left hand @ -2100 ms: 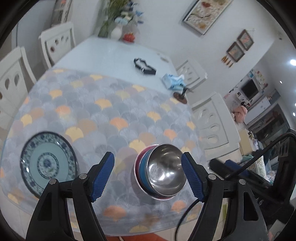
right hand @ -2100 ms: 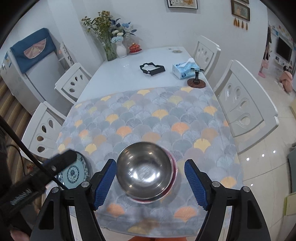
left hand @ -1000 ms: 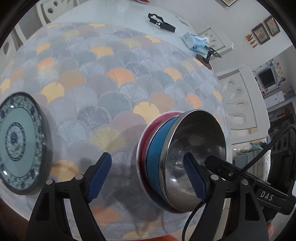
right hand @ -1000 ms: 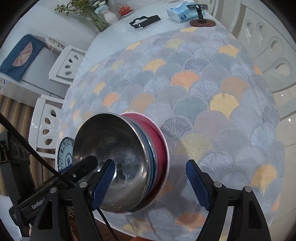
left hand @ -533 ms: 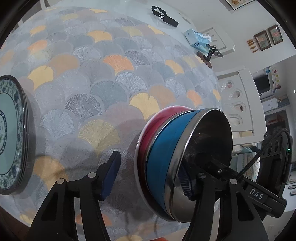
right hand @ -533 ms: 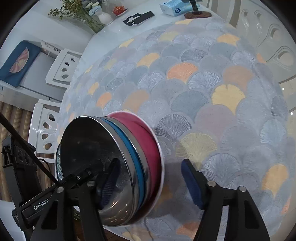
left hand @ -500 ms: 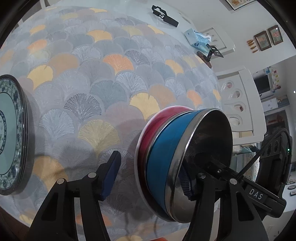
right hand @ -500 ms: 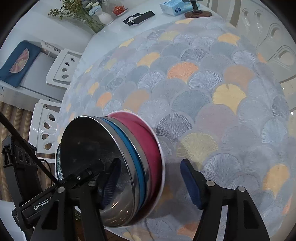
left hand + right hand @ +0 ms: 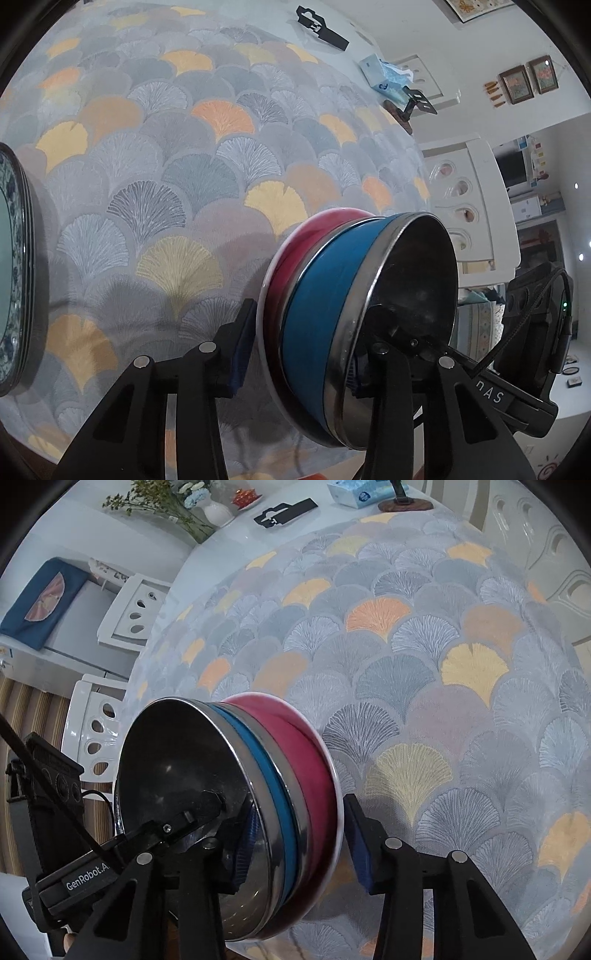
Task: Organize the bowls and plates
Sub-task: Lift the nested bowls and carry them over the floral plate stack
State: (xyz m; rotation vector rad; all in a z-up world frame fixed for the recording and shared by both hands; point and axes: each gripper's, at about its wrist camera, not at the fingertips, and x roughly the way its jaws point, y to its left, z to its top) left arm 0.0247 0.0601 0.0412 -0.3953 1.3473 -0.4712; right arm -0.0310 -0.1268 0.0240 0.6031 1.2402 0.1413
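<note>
The white lettering "GenRobot.A" is showing on the black body of the left gripper (image 9: pixel 236 843) in the right wrist view, and "nAS" is showing on the right gripper (image 9: pixel 373 317) in the left wrist view; the print on the pale blue tissue box (image 9: pixel 356 493) at the far end is too small to read.

At the far left edge of the left wrist view, a blue-and-white patterned ceramic plate (image 9: pixel 14 266) is lying on the grey fan-patterned cloth (image 9: pixel 177 155) covering the white worktop (image 9: pixel 236 531). To its right, near the front edge, a nested stack of bowls (image 9: pixel 332 314) is sitting: a red bowl with a white rim (image 9: pixel 310 768) at the bottom, a blue bowl (image 9: pixel 317 306) inside it, and a shiny steel bowl (image 9: pixel 173 760) on top with nothing in it.

Both grippers are straddling opposite sides of this stack, one blue pad inside the steel bowl and one outside the red rim. Their jaws have just been closing and are standing narrow around the stack's wall; the outer pads are sitting just beside or against the red rim, and I cannot tell whether they are pressing.

Beyond the stack the cloth is lying bare toward the far end, where a flat black cut-out piece (image 9: pixel 284 511) and a dark stand on a round wooden base (image 9: pixel 404 502) are resting. White chairs (image 9: pixel 92 734) are flanking both sides.
</note>
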